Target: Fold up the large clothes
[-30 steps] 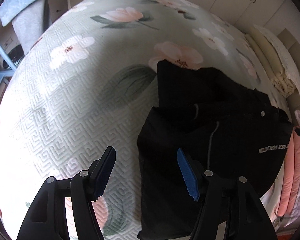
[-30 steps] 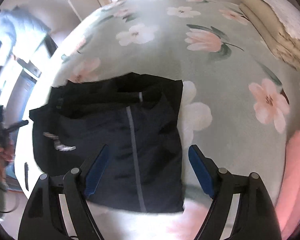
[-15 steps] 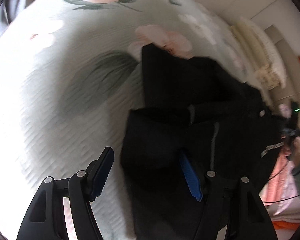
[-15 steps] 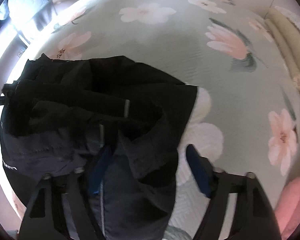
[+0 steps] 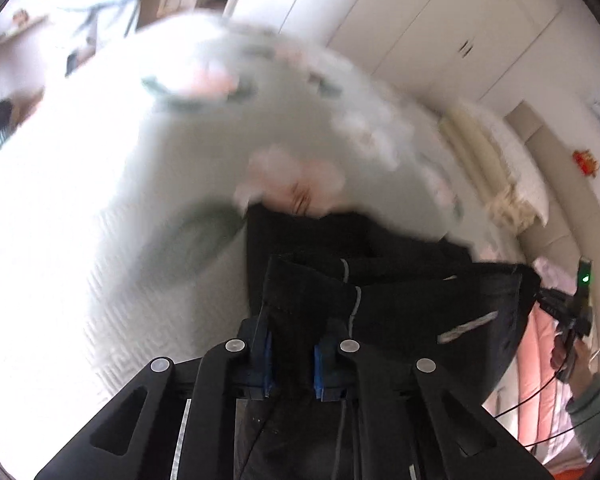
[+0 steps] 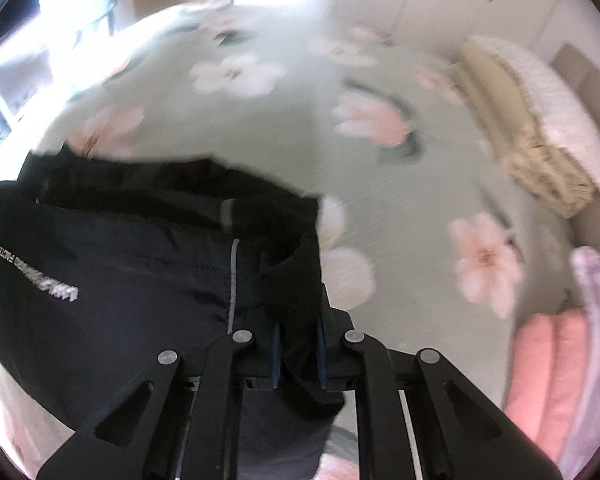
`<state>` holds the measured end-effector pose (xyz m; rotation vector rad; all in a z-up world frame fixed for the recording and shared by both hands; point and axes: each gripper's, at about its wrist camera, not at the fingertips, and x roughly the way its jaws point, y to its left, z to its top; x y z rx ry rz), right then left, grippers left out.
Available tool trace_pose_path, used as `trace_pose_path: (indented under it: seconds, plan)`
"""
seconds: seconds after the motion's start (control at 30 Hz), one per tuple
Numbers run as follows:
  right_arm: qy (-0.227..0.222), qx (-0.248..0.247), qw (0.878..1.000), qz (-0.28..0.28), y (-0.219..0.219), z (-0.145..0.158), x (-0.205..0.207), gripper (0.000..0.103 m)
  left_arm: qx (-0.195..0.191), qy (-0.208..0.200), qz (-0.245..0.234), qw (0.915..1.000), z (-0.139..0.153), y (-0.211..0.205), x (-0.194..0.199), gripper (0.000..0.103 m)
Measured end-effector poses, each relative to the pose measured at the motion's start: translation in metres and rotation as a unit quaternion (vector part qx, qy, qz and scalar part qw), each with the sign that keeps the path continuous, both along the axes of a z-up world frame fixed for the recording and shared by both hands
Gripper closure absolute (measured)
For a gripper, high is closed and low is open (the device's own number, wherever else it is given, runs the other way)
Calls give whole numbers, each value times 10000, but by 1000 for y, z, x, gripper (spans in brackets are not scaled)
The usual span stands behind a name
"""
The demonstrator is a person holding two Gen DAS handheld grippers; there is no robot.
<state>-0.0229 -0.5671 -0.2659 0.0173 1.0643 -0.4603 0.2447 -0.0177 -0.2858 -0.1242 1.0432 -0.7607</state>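
A black jacket (image 5: pixel 400 280) with a grey zip and white lettering lies folded on the floral bed cover (image 5: pixel 172 184). My left gripper (image 5: pixel 292 354) is shut on the jacket's near edge, with fabric bunched between the blue pads. My right gripper (image 6: pixel 298 352) is shut on the jacket (image 6: pixel 132 272) at its near right corner, the cloth lifted and draped over the fingers. The other gripper shows at the right edge of the left wrist view (image 5: pixel 572 312).
Cream folded bedding and a white pillow (image 6: pixel 540 136) lie at the bed's far right. Pink and lilac folded blankets (image 6: pixel 556 368) sit at the near right. White wardrobe doors (image 5: pixel 440 32) stand behind the bed.
Both grippers dropped onto the jacket's near edge and closed on it. They have lifted the cloth, and the view is blurred with motion.
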Motion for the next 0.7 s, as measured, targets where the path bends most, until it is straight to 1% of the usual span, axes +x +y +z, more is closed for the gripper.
trace_pose_path:
  seconds: [0.03, 0.1, 0.13, 0.17, 0.23, 0.3, 0.33, 0.4, 0.43, 0.47, 0.5, 0.53, 0.57, 0.6, 0.63, 0.7]
  plan:
    - [-56, -87, 9999, -38, 0, 8, 2, 90, -58, -127, 8, 9999, 13, -1, 0, 89]
    - [-144, -440, 9989, 12, 1, 24, 13, 91, -130, -503, 23, 9986, 42, -14, 9, 89]
    - [-190, -638, 9978, 32, -1, 32, 22, 91, -150, -618, 30, 9980, 51, -20, 16, 89]
    - [-279, -682, 9973, -10, -7, 39, 34, 91, -139, -739, 59, 9972, 59, -27, 26, 89]
    - [-396, -627, 9972, -109, -19, 42, 54, 91, -7, -917, 108, 9957, 60, -45, 47, 88]
    - [-302, -694, 9970, -152, -31, 29, 81, 91, 374, -970, 192, 9944, 44, -70, 72, 88]
    - [-184, -699, 9973, -147, -34, 19, 95, 91, 571, -919, 245, 9938, 27, -82, 85, 87]
    - [149, -645, 9976, -191, -47, -18, 117, 91, 904, -661, 288, 9933, -7, -95, 103, 87]
    - [412, -490, 9977, -225, -55, -46, 129, 91, 1128, -497, 306, 9919, -29, -102, 111, 86]
    - [542, -365, 9976, -230, -60, -63, 136, 91, 1367, -288, 298, 9898, -55, -109, 117, 86]
    - [742, -50, 9971, -178, -66, -87, 142, 91, 1574, -9, 242, 9872, -83, -116, 121, 85]
    - [869, 200, 9959, -170, -70, -103, 144, 91, 1769, 98, 206, 9840, -101, -122, 121, 82]
    - [989, 469, 9938, -198, -73, -121, 145, 89, 1901, 75, 184, 9816, -110, -126, 119, 80]
    - [1028, 544, 9930, -207, -73, -131, 145, 89, 2017, -52, 186, 9793, -115, -131, 117, 79]
    - [1016, 477, 9935, -205, -71, -136, 146, 87, 2129, -164, 205, 9767, -116, -135, 116, 77]
    - [1007, 430, 9938, -188, -69, -140, 148, 86, 2196, -139, 266, 9751, -117, -138, 122, 73]
